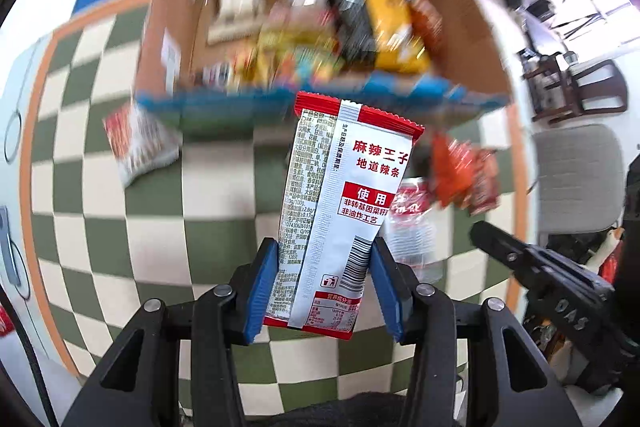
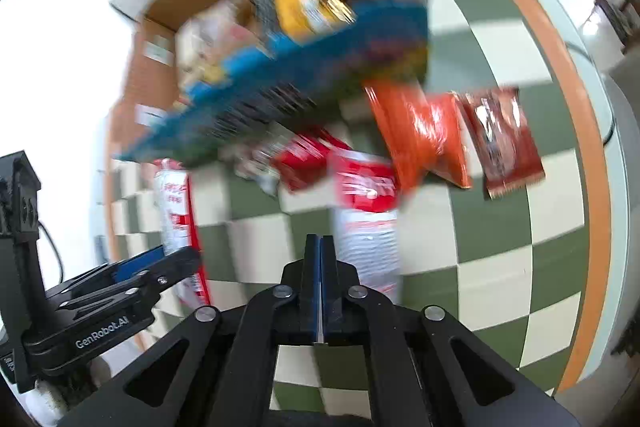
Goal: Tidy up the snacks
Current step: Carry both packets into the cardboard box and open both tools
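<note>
- On the far left of the checked tablecloth (image 1: 92,227), a red and white packet (image 1: 138,143) is seen lying just in front of the box's left corner; it is judged to be waiting for a later trip.
- The cardboard box (image 1: 476,27) is placed at the far side of the table and is already crowded with snacks, a yellow bag (image 1: 394,23) standing out among them.
- The left gripper (image 1: 326,287) is clamped on the sides of a red and white snack packet (image 1: 344,195), which is held upright above the cloth, just short of the box's blue near edge.
- The step in hand is judged to be the carrying of this packet into the box. The packet is best lifted clear of the blue edge, brought over a gap among the packed snacks, and released low, so that nothing is knocked out.
- The grip is taken low on the packet, so the tall top may sway; a steady, unhurried carry is advised.
- The right gripper (image 2: 320,247) is clenched fully, pad against pad, and nothing is held in it.
- Nearer the right, loose on the cloth, another red and white packet (image 2: 366,211), an orange bag (image 2: 424,139) and a dark red bag (image 2: 506,143) are left to be collected.
</note>
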{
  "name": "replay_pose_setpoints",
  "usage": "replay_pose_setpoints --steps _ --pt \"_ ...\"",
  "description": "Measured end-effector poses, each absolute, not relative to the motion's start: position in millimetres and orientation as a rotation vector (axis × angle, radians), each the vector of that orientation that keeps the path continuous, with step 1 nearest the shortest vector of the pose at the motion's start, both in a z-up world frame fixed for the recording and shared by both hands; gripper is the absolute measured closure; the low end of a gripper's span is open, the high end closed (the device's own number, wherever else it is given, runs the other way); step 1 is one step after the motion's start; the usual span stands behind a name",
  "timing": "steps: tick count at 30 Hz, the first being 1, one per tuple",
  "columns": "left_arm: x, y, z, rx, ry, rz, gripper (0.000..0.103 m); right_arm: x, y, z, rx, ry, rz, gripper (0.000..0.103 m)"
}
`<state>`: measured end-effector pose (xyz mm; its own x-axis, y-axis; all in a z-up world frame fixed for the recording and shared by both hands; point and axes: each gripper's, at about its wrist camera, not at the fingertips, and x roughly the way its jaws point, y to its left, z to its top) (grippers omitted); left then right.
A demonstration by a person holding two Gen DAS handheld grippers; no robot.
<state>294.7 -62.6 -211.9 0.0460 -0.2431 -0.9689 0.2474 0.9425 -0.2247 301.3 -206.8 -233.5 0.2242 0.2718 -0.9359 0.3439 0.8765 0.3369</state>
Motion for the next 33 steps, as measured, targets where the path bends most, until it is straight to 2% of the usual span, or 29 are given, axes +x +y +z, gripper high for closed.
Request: replay_pose_setpoints --steps 4,8,10,11,12,13,18,20,22,23,26,33 --pt "313.8 -62.8 -189.7 -0.002 1.416 -0.394 0.059 314.6 -204.1 -209.2 0.488 1.323 -0.017 0.102" --pt "316.5 -64.0 -187.2 0.022 1.403 -0.375 0.059 342.6 -172.2 -243.4 0.393 1.438 -0.030 0.098" --pt "316.4 -62.3 -208.3 0.028 1.429 -0.366 0.059 345.6 -170.0 -274.3 0.362 1.499 -0.069 0.082" --pt "314.6 -62.5 -220.0 0.033 1.448 -0.358 0.059 346.4 -172.9 -294.7 0.370 1.539 -0.080 0.061" --pt "312.3 -62.4 -229.2 0.034 1.467 -0.352 0.059 347.2 -176.4 -314.6 0.386 1.581 -0.098 0.045" --pt "310.5 -61.8 -239.9 0.034 1.488 -0.346 0.059 347.6 -177.9 -326.7 0.397 1.602 -0.106 0.041" --pt "300.8 -56.7 -275.2 0.023 1.559 -0.319 0.059 347.8 -174.4 -378.9 0.412 1.719 -0.148 0.039" --pt "298.8 -53.7 -282.1 0.034 1.566 -0.299 0.060 348.8 -161.3 -378.9 0.310 1.683 -0.152 0.038" --pt "299.2 -45.4 -287.1 0.031 1.560 -0.277 0.059 345.9 -149.0 -382.3 0.187 1.681 -0.206 0.046" --pt "299.7 -41.7 -289.7 0.020 1.567 -0.271 0.059 344.4 -145.6 -381.0 0.160 1.658 -0.198 0.062" --pt "299.3 -31.2 -294.4 0.005 1.573 -0.251 0.059 336.5 -140.5 -381.6 0.143 1.632 -0.181 0.074" --pt "289.4 -19.7 -275.3 -0.012 1.553 -0.263 0.059 309.0 -155.9 -369.9 0.298 1.592 -0.170 0.076"
